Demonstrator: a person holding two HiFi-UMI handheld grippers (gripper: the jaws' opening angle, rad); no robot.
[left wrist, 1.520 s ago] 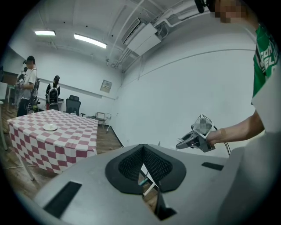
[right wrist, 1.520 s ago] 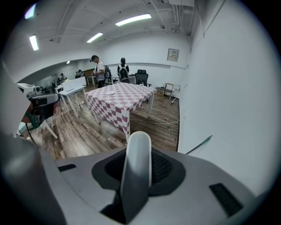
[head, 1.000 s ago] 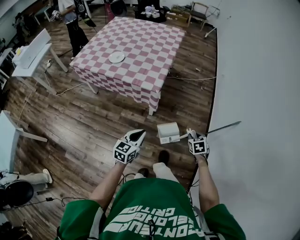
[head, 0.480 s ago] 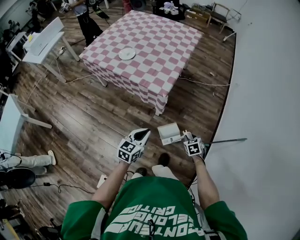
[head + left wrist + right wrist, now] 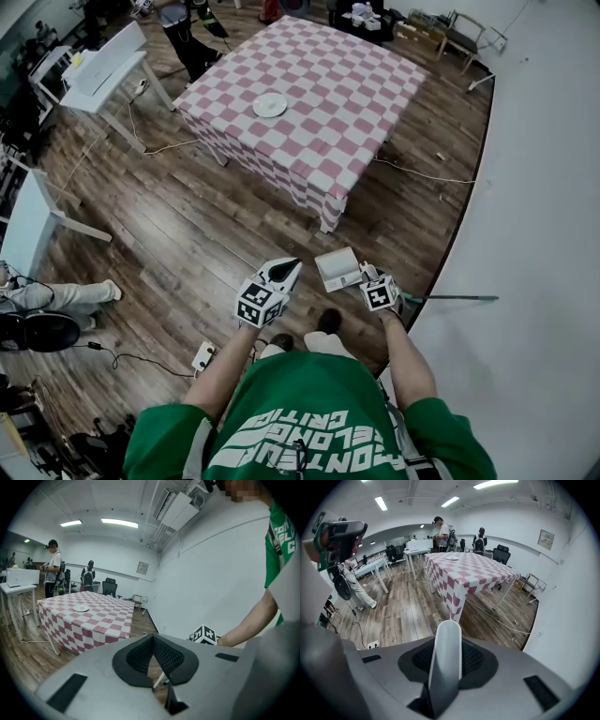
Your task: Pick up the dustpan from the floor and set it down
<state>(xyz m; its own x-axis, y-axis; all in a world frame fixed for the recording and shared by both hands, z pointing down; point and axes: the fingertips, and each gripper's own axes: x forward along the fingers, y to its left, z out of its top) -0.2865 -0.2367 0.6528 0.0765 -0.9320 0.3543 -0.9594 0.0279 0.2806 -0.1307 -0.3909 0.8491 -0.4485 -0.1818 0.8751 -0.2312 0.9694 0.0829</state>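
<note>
White dustpan (image 5: 337,269), gripped by its handle (image 5: 445,665)

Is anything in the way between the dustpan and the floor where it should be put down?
Nothing visible. The right tongs grip the dustpan by its handle, and the wood floor around it is bare. The person's shoe lies just behind it, nearer the person.

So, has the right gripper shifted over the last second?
Yes. Holding the dustpan by its handle, the right gripper has moved left in the head view, away from the wall base and toward the person's shoe.
</note>
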